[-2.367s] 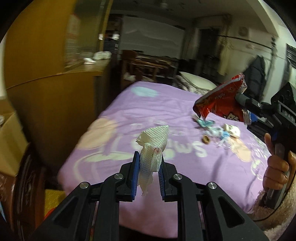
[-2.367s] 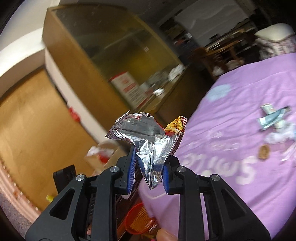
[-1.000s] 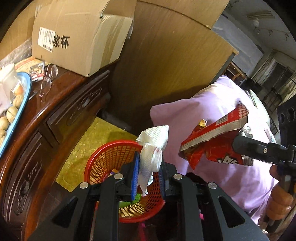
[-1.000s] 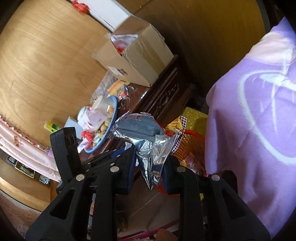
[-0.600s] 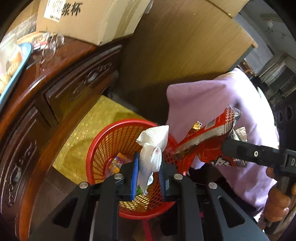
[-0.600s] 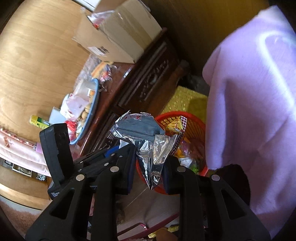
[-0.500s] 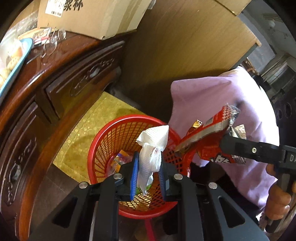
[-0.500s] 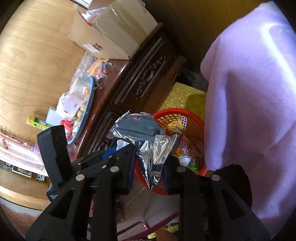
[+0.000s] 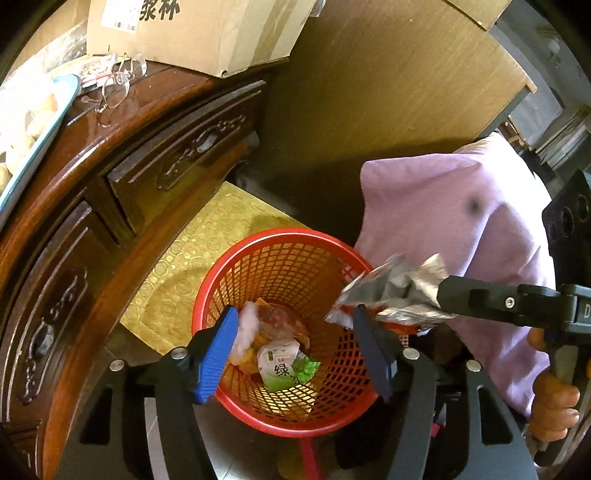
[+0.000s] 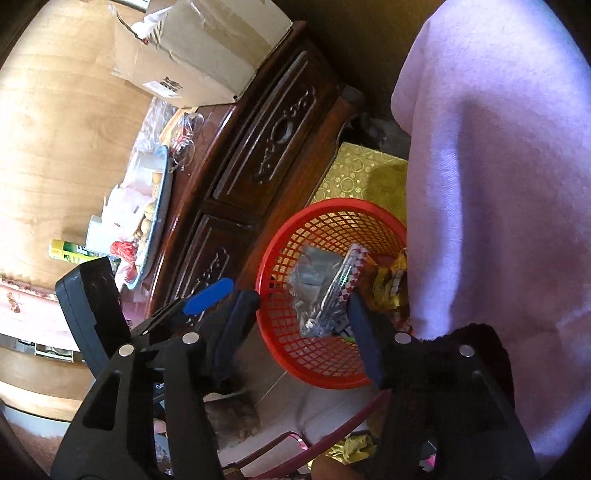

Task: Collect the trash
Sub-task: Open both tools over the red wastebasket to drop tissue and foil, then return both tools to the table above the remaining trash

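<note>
A red mesh basket (image 9: pixel 280 243) stands on the floor beside the bed and holds several wrappers. My left gripper (image 9: pixel 295 354) is open and empty right above it. The white tissue (image 9: pixel 245 332) drops into the basket by my left finger. In the right wrist view my right gripper (image 10: pixel 299 328) is open over the basket (image 10: pixel 280 243). The silver-lined snack bag (image 10: pixel 325 291) is falling between its fingers; in the left wrist view the bag (image 9: pixel 391 291) sits at the right gripper's tip over the rim.
A dark carved wooden cabinet (image 9: pixel 110 177) stands left of the basket, with a cardboard box (image 9: pixel 207 29), glasses and a plate of food on top. A gold mat (image 9: pixel 207 251) lies under the basket. The purple bedspread (image 9: pixel 461 221) hangs at the right.
Both grippers swung from the bed down over the basket, then opened. The tissue left my left gripper and the snack bag left my right gripper; both are dropping into the basket.
</note>
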Motion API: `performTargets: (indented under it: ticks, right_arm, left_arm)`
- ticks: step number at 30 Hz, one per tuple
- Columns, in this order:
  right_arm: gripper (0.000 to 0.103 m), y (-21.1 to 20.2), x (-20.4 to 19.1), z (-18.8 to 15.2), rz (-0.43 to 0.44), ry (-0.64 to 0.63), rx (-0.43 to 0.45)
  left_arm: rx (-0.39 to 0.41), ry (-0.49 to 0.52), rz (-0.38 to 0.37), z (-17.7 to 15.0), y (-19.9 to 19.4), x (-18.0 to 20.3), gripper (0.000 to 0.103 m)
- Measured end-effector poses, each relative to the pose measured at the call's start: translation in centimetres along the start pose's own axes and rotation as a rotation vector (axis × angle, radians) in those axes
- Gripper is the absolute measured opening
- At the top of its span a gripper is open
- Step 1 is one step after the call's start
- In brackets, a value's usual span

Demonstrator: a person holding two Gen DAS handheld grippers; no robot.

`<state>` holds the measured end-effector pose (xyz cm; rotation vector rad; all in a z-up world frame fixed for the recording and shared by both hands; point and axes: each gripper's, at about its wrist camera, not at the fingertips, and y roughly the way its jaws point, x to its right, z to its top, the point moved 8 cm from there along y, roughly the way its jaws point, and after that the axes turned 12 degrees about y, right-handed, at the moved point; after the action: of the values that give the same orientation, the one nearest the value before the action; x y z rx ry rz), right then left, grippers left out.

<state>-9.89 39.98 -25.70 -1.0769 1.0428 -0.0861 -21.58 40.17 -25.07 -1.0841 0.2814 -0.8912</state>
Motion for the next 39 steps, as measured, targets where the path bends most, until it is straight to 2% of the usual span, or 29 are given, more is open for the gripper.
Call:
performTargets:
  ticks: [4, 6, 7, 9, 11, 15, 16, 22, 27, 32, 36, 39]
  right_arm:
    - [0.057, -0.7, -0.2, 0.0, 0.023, 0.009, 0.011]
    - [0.064, -1.1, -0.4, 0.1, 0.038, 0.007, 0.018]
    - [0.072, -0.9, -0.4, 0.0, 0.025, -0.002, 0.011]
    - [0.074, -0.9, 0.0, 0.0, 0.008, 0.006, 0.006]
    - [0.074, -1.9, -0.2, 0.0, 0.052, 0.025, 0.022]
    - [0.074, -6.1, 0.1, 0.5, 0.059, 0.009, 0.127]
    - [0.074, -7.1, 0.5, 0.6, 0.057, 0.011, 0.151]
    - [0.073, -15.7, 4.6, 1.0, 0.035, 0.071, 0.348]
    - [0.073, -24.4, 9.0, -0.3, 0.004, 0.144, 0.544]
    - [0.073, -32.5, 14.6, -3.2, -0.095, 0.226, 0.744]
    - [0.073, -38.0, 20.2, -6.2, -0.186, 0.336, 0.860]
    - [0.073, -42.0, 24.4, -8.7, -0.216, 0.447, 0.935]
  left_arm:
    - [0.018, 0.016, 0.022, 0.5, -0.9, 0.2, 0.066]
    - [0.032, 0.031, 0.039, 0.9, -1.5, 0.5, 0.068]
    - [0.037, 0.034, 0.047, 1.1, -1.8, 0.6, 0.069]
    - [0.052, 0.040, 0.062, 1.5, -2.4, 0.7, 0.070]
    - [0.060, 0.046, 0.075, 1.7, -2.8, 0.9, 0.070]
    - [0.070, 0.036, 0.051, 2.2, -3.5, 1.8, 0.075]
    - [0.074, 0.033, 0.042, 2.5, -3.5, 2.1, 0.080]
    - [0.114, 0.056, -0.020, 4.8, -4.5, 5.9, 0.088]
    - [0.166, 0.121, -0.078, 7.1, -5.7, 11.6, 0.093]
    - [0.222, 0.253, -0.144, 9.7, -7.3, 19.7, 0.097]
    - [0.233, 0.346, -0.236, 10.8, -7.1, 26.2, 0.097]
    - [0.214, 0.416, -0.291, 11.2, -6.1, 31.6, 0.097]
